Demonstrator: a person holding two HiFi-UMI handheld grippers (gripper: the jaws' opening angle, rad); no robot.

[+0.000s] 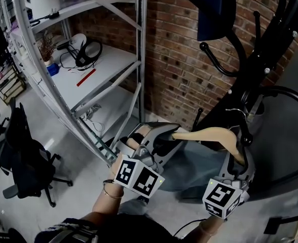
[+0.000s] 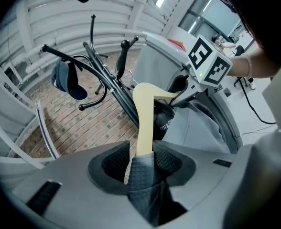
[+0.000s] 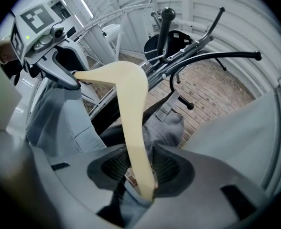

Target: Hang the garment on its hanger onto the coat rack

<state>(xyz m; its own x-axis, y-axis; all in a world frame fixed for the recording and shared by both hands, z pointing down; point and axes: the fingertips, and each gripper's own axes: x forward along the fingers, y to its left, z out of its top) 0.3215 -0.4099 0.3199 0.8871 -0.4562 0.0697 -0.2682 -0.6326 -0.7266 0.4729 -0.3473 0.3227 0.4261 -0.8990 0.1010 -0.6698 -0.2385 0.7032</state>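
And there was the wooden hanger (image 1: 217, 134) (image 2: 144, 123) (image 3: 131, 109), right up against the black coat rack (image 1: 275, 44), low on its pole. The grey garment (image 1: 189, 173) (image 2: 198, 132) (image 3: 59, 118) was draped over it and sagged down on your side of the rack. Whether the hook sat on one of the rack's arms, no view let me tell.

You had a tool at each end, both on the near side of the rack. Your left tool (image 1: 172, 134) (image 2: 143, 163) stood with its jaws wide apart around the left end. Bare wood and a fold of grey cloth lay between the pads, with a sliver of daylight on one side, so nothing was clamped. Your right tool (image 1: 240, 153) (image 3: 140, 168) was the same story at the right end. The jaws were spread, the hanger's tip ran loose down the gap, and brick showed past it.

High on the rack hung a dark blue cap (image 1: 215, 9) (image 2: 66, 80). Behind the rack ran the brick wall (image 1: 179, 59). Off to the rack's left stood the metal shelving frame (image 1: 139, 59). Well beyond that, far from the rack, a black office chair (image 1: 22, 156) sat on the pale floor (image 1: 68, 151).
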